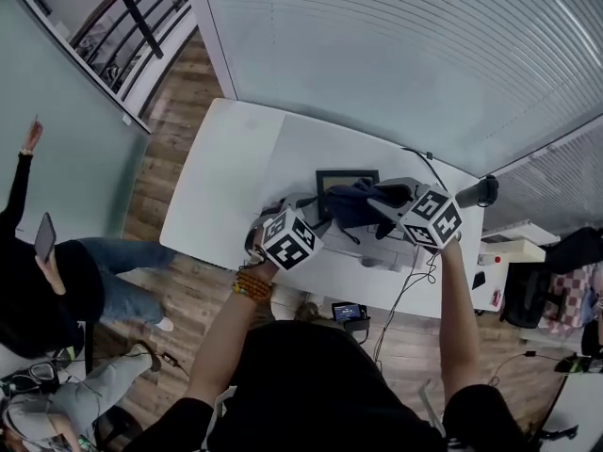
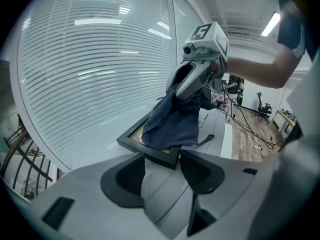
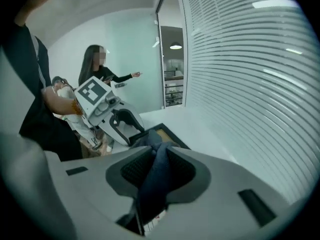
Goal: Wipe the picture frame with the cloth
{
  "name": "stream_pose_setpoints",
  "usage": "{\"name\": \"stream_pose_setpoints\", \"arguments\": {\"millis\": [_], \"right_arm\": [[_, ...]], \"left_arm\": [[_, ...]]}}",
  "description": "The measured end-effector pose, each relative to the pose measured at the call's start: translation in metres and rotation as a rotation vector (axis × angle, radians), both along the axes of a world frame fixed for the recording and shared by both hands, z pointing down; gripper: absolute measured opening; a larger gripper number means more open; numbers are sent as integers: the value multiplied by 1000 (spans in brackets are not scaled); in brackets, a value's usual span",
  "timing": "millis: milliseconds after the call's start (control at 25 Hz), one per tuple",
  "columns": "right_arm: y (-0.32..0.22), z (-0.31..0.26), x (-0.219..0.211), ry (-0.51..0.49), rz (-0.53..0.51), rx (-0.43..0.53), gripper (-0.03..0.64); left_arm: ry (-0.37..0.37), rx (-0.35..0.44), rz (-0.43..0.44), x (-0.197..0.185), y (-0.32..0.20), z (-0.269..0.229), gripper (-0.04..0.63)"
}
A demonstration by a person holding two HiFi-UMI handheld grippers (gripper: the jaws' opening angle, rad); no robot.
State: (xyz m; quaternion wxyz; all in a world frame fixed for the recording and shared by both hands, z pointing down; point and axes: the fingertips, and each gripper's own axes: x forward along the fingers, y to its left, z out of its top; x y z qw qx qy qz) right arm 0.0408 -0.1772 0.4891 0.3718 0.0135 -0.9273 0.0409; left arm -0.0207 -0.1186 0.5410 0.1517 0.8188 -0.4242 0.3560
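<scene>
- Cloth (image 3: 152, 179), dark blue, was pinched between the jaws of the right gripper (image 3: 159, 156) and hung in a loose bunch over the picture frame (image 2: 150, 151), a black frame right of centre on the white worktop (image 1: 236, 177).
- Left gripper (image 2: 161, 156) had its jaws part closed on the frame's near corner, apparently steadying it for the wipe.
- Risk one: the frame was held by a single corner, so a firm stroke of the cloth could have twisted it out of the jaws or sent it skidding across the smooth worktop.
- Risk two: the cloth's trailing folds hung close to the left gripper. They could have snagged there, or bunched so that only a fold brushed the frame.
- Risk three: cables (image 1: 415, 271) lay on the worktop's right side, near enough for a wide sweep to catch them.
- Hidden: the cloth covered most of the frame's face, so how much had been wiped could not be judged.
- Unclear: no view settled whether the frame lay flat or was tipped up, and in the head view the marker cubes masked both sets of jaws.
</scene>
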Motion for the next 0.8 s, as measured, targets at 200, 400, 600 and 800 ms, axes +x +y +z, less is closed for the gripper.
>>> {"name": "stream_pose_setpoints", "arguments": {"millis": [200,400,600,800], "right_arm": [[0,41,13,225,-48,184,83],[15,50,-8,309,-85,158,75],[19,53,-22,295,-110,73,72],[28,52,-31,322,-131,70,71]], "left_arm": [[4,-11,4,0,-1,1,224],[1,-15,3,0,1,0,224],[-1,-23,3,1,1,4,223],[1,-29,13,3,3,1,224]]}}
